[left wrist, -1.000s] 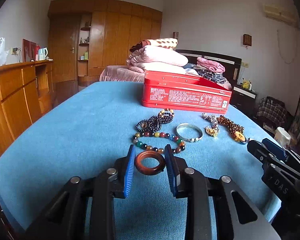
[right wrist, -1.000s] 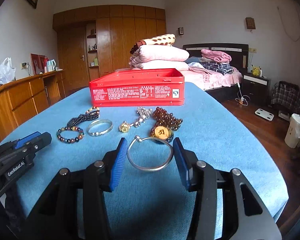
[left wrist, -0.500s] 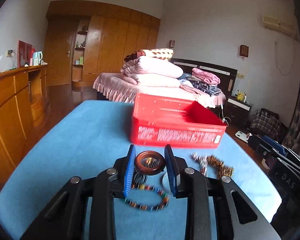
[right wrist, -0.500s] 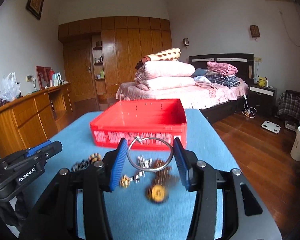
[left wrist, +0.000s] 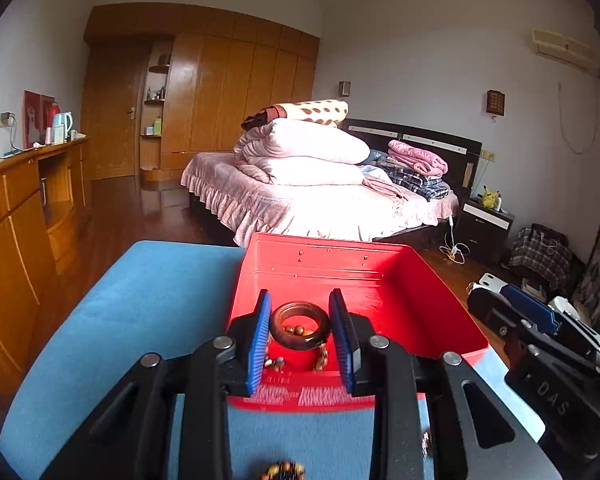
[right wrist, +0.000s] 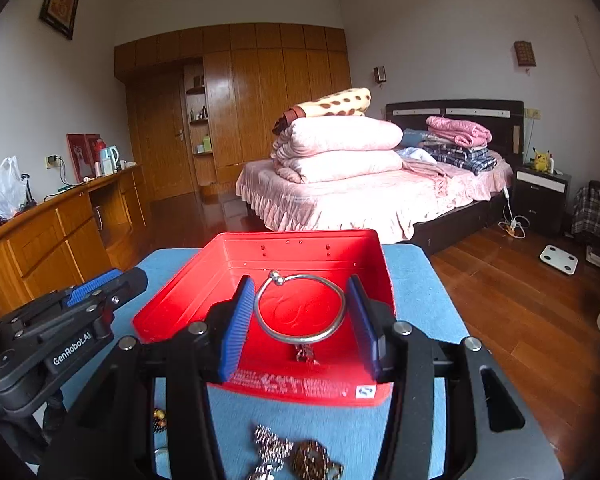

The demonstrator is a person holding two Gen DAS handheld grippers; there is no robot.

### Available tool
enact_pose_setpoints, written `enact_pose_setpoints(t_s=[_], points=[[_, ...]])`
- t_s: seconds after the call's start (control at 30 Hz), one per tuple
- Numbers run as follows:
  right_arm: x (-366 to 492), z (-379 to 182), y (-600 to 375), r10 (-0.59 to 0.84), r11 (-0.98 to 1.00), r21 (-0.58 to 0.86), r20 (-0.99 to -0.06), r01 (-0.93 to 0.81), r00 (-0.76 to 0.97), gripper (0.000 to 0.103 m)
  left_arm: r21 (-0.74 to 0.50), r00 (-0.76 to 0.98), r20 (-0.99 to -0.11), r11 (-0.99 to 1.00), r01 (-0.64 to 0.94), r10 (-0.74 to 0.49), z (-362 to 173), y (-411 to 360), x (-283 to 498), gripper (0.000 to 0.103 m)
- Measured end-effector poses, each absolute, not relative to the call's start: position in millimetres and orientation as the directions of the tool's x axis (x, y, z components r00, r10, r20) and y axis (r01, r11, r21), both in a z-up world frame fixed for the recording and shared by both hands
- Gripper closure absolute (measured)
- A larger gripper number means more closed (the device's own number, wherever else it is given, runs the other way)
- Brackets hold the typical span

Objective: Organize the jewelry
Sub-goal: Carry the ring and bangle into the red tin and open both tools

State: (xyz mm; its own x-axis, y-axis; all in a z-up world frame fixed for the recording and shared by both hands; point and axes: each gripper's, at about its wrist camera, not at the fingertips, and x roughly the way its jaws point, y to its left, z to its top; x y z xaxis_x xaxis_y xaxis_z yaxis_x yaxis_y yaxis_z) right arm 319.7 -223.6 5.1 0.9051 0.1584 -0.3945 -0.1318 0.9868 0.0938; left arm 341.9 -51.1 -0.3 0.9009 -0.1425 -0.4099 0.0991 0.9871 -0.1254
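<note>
bed (right wrist: 364, 204): pink frilled cover, dark headboard, at the far wall
quilts (right wrist: 336, 148): folded and stacked on the bed, a spotted blanket (right wrist: 336, 104) on top
wardrobe (right wrist: 260, 112): wooden, fills the back wall
sideboard (right wrist: 60, 232): wooden, along the left wall, kettle (right wrist: 110, 159) on top
nightstand (right wrist: 540, 196): dark, right of the bed, yellow toy (right wrist: 541, 159) on it
scale (right wrist: 558, 259): white, on the wooden floor

glossy red metal tin (right wrist: 300, 388), matt blue cloth (left wrist: 148, 300), shiny metal bangle (right wrist: 300, 308), polished brown ring (left wrist: 300, 326)
</note>
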Motion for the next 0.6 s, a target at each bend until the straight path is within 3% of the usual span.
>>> enact_pose_setpoints(t_s=[0.4,0.47,0.6], points=[[371.0,-19.8,-218.9,0.157,0.988,0.089,-0.478,-0.13,0.864,0.055,-0.097,0.862,-0.489,0.991,0.094,-0.13,-23.8,-63.6,402.2,0.073],[370.5,-19.6,-219.7,0.158,0.987,0.092,-0.474,-0.13,0.866,0.049,-0.101,0.858,-0.496,0.99,0.097,-0.135,-24.9,-64.7,403.4,0.057],[367.6,-16.6,-224.3,0.165,0.986,0.11,-0.463,-0.128,0.871,0.048,-0.1,0.866,-0.481,0.99,0.099,-0.135,-20.8,-61.4,398.2,0.05]])
